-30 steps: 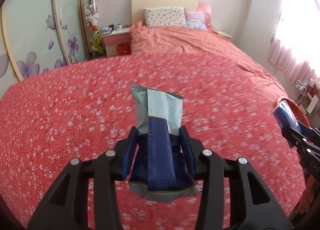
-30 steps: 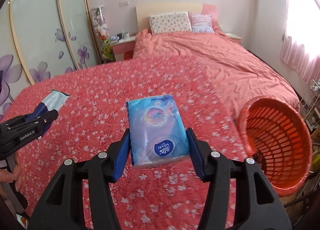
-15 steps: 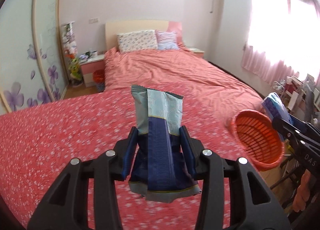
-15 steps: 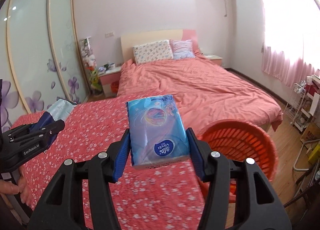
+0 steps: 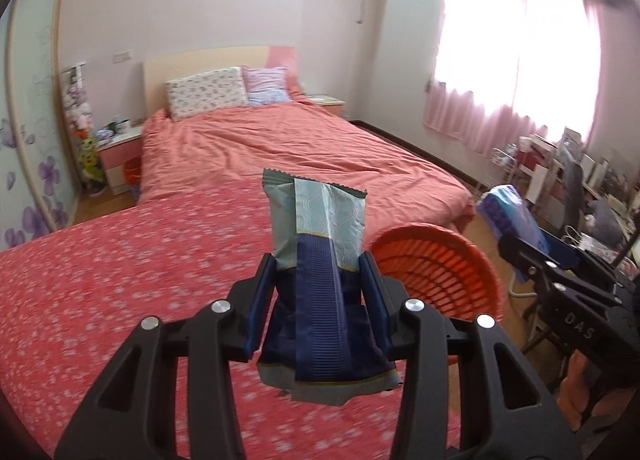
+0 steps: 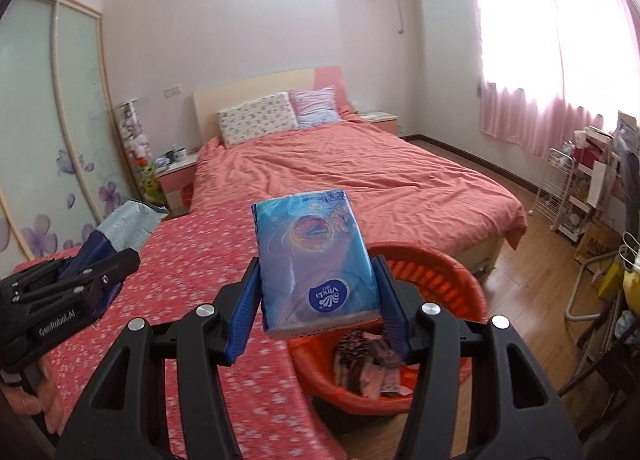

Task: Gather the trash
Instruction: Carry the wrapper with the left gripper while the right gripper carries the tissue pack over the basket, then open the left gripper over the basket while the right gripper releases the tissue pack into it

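Note:
My left gripper (image 5: 320,260) is shut on a navy and pale green snack wrapper (image 5: 320,256) that stands up between its blue pads. My right gripper (image 6: 318,266) is shut on a blue tissue pack (image 6: 314,260). An orange plastic basket (image 6: 436,288) sits just beyond and below the right gripper, off the edge of the red flowered cloth (image 6: 192,272); several wrappers (image 6: 368,364) lie in its bottom. In the left wrist view the basket (image 5: 440,276) is right of the wrapper, with the right gripper (image 5: 540,256) and its tissue pack (image 5: 508,211) beyond it. The left gripper (image 6: 132,256) and wrapper (image 6: 124,227) show at left in the right wrist view.
A bed with a salmon cover (image 5: 280,147) and pillows (image 5: 208,95) lies ahead. A nightstand (image 5: 118,147) and a wardrobe with flower decals (image 6: 48,163) are at left. A white rack (image 6: 568,195), cluttered furniture and pink curtains (image 6: 552,59) fill the right side over wooden floor (image 6: 532,272).
Both grippers have swung right and upward with their loads held. The basket has come from the far right toward the middle, now just beyond the right gripper; more of the room shows.

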Motion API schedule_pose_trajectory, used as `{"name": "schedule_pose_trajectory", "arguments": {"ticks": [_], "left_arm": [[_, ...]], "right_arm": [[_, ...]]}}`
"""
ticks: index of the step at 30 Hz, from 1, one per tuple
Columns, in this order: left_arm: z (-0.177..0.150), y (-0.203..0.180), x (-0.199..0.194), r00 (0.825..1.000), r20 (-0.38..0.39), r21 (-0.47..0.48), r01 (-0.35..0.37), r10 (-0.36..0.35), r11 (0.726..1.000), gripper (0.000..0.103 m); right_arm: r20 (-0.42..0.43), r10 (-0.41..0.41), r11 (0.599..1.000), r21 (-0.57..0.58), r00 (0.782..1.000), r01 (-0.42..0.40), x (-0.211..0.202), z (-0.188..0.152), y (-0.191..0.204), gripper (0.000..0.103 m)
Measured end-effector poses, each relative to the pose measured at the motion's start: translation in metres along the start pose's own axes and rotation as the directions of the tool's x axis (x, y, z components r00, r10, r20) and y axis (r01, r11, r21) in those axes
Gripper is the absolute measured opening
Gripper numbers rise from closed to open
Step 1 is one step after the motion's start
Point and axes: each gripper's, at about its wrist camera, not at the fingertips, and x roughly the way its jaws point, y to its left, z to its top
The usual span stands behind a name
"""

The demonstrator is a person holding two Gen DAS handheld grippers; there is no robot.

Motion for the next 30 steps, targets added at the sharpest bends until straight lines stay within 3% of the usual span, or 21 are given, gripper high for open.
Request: {"name": "schedule_pose_trajectory", "arguments": {"ticks": [14, 17, 19, 24, 30], "left_arm": [[0.0, -0.097, 0.105, 0.978, -0.109, 0.051, 0.183, -0.177, 0.982, 0.044], [-0.006, -0.105, 0.135, 0.97, -0.16, 0.036, 0.192, -0.184, 0.981, 0.054], [-0.012, -0.101, 0.147, 0.969, -0.18, 0.026, 0.175, -0.167, 0.984, 0.062], [-0.022, -0.083, 0.153, 0.972, -0.202, 0.011, 0.125, -0.12, 0.992, 0.064], [-0.033, -0.057, 0.107, 0.99, -0.133, 0.03, 0.045, -0.041, 0.999, 0.081]], "right_arm": [[-0.051, -0.036, 0.984, 0.171, 0.998, 0.045, 0.049, -0.003, -0.083, 0.056], [-0.087, 0.002, 0.975, 0.222, 0.996, 0.017, 0.069, -0.005, -0.099, 0.058], [-0.097, 0.01, 0.97, 0.242, 0.995, 0.014, 0.074, -0.007, -0.107, 0.065], [-0.101, -0.009, 0.968, 0.249, 0.995, 0.034, 0.064, -0.015, -0.11, 0.071], [-0.06, -0.09, 0.976, 0.195, 0.994, 0.1, 0.03, -0.022, -0.094, 0.08]]}}
